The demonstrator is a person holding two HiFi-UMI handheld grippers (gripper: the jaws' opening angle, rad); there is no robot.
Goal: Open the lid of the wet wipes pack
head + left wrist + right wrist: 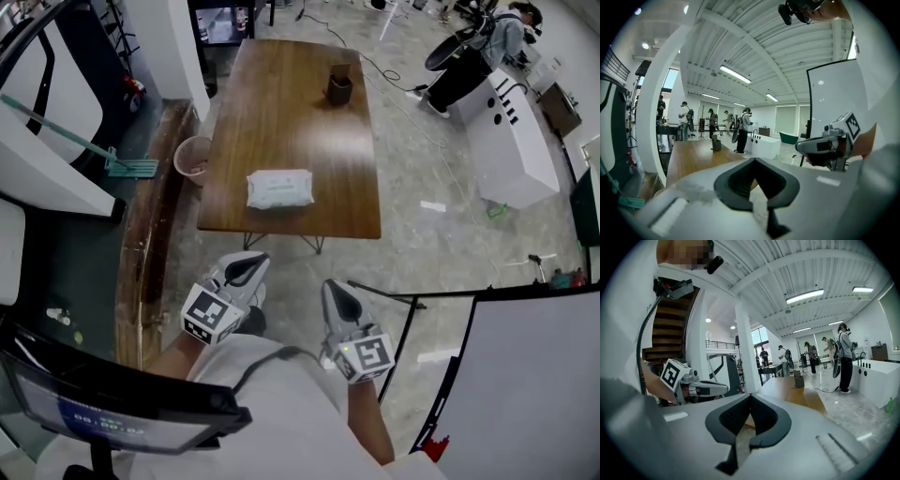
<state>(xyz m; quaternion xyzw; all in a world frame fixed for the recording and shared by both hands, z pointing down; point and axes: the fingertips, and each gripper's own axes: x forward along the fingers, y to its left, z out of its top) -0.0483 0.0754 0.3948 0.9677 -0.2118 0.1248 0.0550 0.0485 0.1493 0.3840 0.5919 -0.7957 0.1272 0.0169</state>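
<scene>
The wooden table (pixel 281 112) is smooth and bare around the target, so the biggest risk is, in my judgement, sliding: a push on the wet wipes pack (pixel 279 188) with nothing bracing it could skate it toward the near edge, which it already lies close to. The pack itself is soft, so a hard pinch could crumple it instead of catching the lid. The lid is the smallest worry and the trickiest, because its lip is thin and a closed jaw tip could slip off it.

The 2 grippers hang off the table, short of its near edge and well apart from the pack. The left gripper (pixel 246 269) has its jaws together with nothing between them, and the right gripper (pixel 339 298) is likewise closed and empty.

The pack is white, flat and pillowy, lying lengthwise along the near edge about midway between its corners. A pale greenish patch on top may be the lid, but its hinge side is too small to tell.
</scene>
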